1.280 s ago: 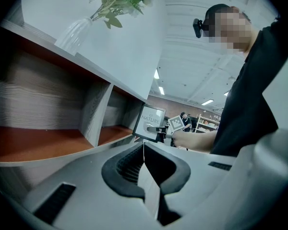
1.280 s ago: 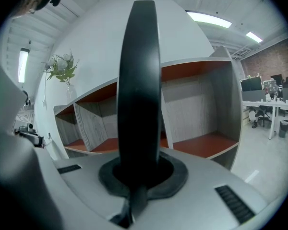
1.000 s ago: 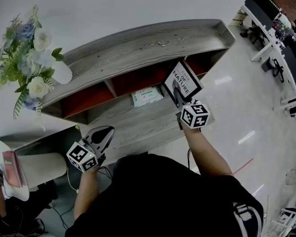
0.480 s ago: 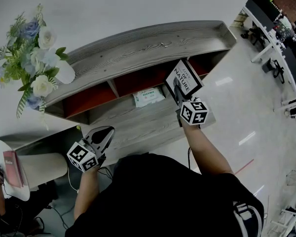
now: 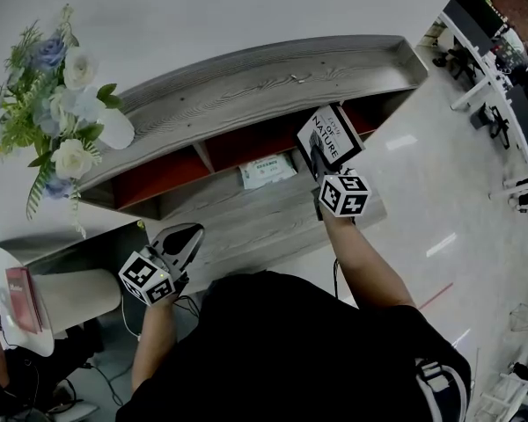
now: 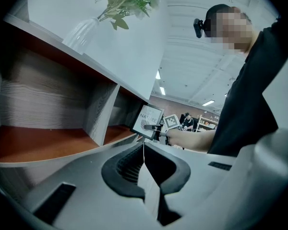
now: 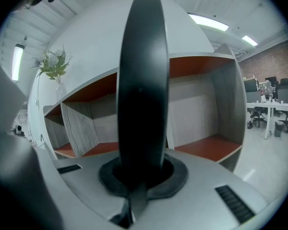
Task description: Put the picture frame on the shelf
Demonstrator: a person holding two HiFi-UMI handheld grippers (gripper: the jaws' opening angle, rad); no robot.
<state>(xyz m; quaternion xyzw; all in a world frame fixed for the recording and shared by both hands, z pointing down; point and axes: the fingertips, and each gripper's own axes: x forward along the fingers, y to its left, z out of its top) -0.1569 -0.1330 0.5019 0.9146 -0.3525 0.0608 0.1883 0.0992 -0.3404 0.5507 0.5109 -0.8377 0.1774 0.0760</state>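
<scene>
The black picture frame (image 5: 328, 136) with a white "NATURE" print is held upright in my right gripper (image 5: 318, 160), which is shut on its lower edge, just in front of the right-hand compartment of the grey wooden shelf (image 5: 264, 86). In the right gripper view the frame (image 7: 141, 80) shows edge-on as a dark band rising from the jaws, with the red-floored compartments behind it. My left gripper (image 5: 183, 240) hangs low at the left, shut and empty. In the left gripper view its jaws (image 6: 144, 147) meet, and the frame (image 6: 148, 120) shows far off.
A white packet (image 5: 266, 171) lies in the shelf's middle compartment. A vase of flowers (image 5: 57, 104) stands on the shelf top at the left. Desks and chairs (image 5: 497, 60) fill the far right. A round white table (image 5: 18, 297) with a pink book sits at lower left.
My right gripper has carried the frame slightly up and right, closer to the right-hand compartment. The left gripper has stayed put.
</scene>
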